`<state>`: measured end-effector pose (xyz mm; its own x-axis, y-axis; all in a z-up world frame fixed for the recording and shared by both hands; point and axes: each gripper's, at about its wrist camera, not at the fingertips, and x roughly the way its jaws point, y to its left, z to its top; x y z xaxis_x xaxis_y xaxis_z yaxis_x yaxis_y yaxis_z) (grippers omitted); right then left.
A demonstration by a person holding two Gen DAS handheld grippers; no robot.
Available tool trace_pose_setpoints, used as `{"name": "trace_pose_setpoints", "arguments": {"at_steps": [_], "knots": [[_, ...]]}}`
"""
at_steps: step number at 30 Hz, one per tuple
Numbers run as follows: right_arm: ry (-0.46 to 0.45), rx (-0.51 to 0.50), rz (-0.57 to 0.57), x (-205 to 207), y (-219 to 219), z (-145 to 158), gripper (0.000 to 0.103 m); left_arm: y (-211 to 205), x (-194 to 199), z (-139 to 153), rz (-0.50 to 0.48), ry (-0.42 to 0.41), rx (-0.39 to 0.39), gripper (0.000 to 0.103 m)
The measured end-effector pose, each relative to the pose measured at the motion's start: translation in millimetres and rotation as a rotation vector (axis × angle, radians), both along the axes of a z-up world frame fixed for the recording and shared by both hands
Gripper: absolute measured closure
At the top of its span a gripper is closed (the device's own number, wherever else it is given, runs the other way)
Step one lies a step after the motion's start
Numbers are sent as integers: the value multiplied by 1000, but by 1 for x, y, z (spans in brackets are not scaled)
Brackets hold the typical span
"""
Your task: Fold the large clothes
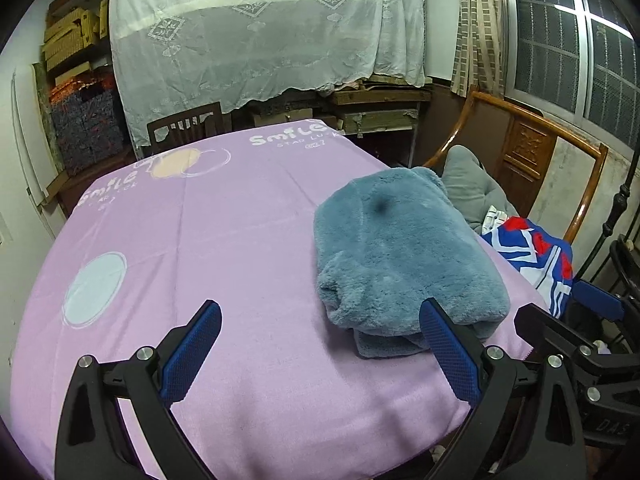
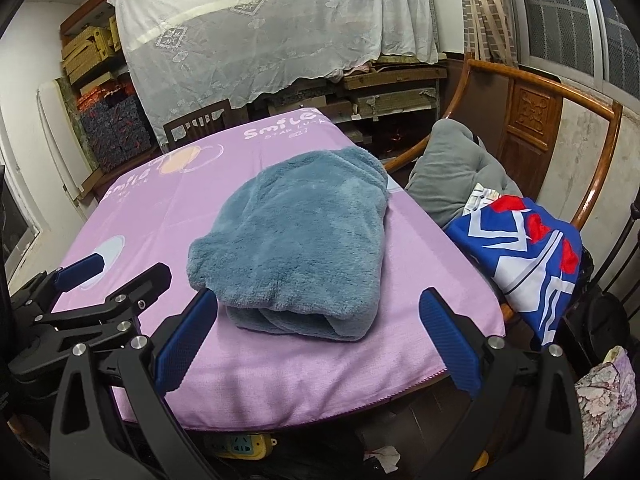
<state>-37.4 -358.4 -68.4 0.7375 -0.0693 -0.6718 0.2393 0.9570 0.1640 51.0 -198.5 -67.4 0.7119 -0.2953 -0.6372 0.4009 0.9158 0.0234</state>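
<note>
A folded blue-grey fleece garment (image 2: 296, 248) lies on the pink-sheeted surface (image 1: 224, 240), near its edge beside the wooden chair (image 2: 536, 120). The left hand-held gripper (image 1: 320, 354) and the right hand-held gripper (image 2: 316, 344) both gape wide, empty, just short of the garment.

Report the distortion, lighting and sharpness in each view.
Left wrist view: fisheye bends the pink bedsheet's edges, corners vignetted black, the barred window glows bright, the folded fluffy blue-grey garment is sharp. Right wrist view: same barrel curve, dim indoor light, soft shadow under that garment.
</note>
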Motion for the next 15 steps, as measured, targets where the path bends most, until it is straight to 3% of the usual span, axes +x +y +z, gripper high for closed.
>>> {"name": "trace_pose_setpoints", "arguments": {"at_steps": [15], "knots": [[30,41,-22,3,-20,-13,5,-27,10,-16,-20,39,50,3]]}}
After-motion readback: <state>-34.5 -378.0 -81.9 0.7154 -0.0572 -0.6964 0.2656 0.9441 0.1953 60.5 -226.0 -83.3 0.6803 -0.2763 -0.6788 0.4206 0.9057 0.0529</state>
